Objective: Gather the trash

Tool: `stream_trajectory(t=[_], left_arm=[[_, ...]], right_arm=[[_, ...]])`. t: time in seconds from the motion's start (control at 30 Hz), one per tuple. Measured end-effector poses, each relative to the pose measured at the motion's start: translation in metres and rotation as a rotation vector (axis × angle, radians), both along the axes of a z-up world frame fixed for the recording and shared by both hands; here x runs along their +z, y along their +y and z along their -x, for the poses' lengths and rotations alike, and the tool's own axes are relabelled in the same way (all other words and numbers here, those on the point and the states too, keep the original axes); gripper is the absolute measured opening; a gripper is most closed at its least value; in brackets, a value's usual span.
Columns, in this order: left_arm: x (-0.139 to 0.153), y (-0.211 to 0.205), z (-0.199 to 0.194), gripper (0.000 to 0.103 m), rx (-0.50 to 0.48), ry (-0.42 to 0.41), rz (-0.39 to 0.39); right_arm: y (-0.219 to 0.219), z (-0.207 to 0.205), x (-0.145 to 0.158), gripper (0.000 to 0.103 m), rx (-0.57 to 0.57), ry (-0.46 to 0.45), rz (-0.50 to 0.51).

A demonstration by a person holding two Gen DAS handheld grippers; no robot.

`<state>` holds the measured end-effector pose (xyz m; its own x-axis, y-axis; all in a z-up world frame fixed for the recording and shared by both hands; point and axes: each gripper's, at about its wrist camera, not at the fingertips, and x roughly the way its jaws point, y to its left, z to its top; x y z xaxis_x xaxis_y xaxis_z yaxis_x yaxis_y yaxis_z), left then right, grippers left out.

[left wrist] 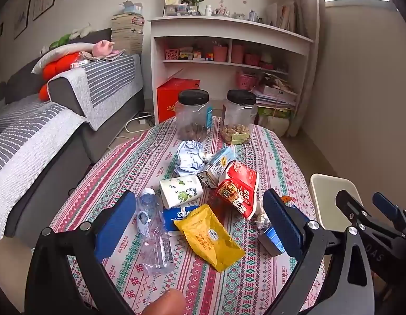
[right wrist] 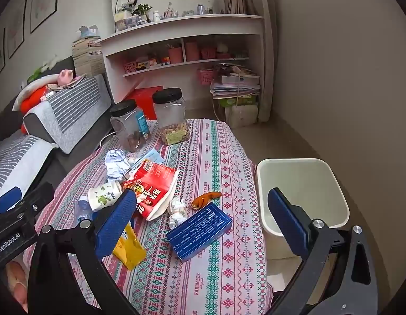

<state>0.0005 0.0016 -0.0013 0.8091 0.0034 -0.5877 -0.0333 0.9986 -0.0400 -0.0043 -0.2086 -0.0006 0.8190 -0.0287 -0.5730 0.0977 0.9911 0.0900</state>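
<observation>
Left tool [left wrist: 200, 225] stands wide open, empty, above the surface [left wrist: 255, 275]; yellow packet [left wrist: 209, 236] and crushed bottle [left wrist: 154, 233] lie between and below its fingers. Right tool [right wrist: 203, 223] likewise open, empty; blue box [right wrist: 200, 227] lies between its fingers, white bin [right wrist: 302, 181] beside the surface.

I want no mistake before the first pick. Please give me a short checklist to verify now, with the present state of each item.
1. Left gripper fingers open, nothing between them: ok.
2. Right gripper fingers open, holding nothing: ok.
3. White bin beside the table, open top, looks empty: ok.
4. Blue box lies flat and apart from other trash, easy first pick: ok.
5. Two lidded jars upright behind the trash, no fingers near them: ok.
6. Plastic bottle empty or not: cannot tell.
</observation>
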Motion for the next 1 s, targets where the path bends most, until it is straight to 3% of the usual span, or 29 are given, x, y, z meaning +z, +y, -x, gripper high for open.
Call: stream_trajectory(t=[1.0], left_arm=[[-0.0061,0.0023,-0.0017,0.094,0.009,0.028,0.015]], right_arm=[[0.0057,-0.0014,-0.0081,0.096,0.0,0.012,-0.007]])
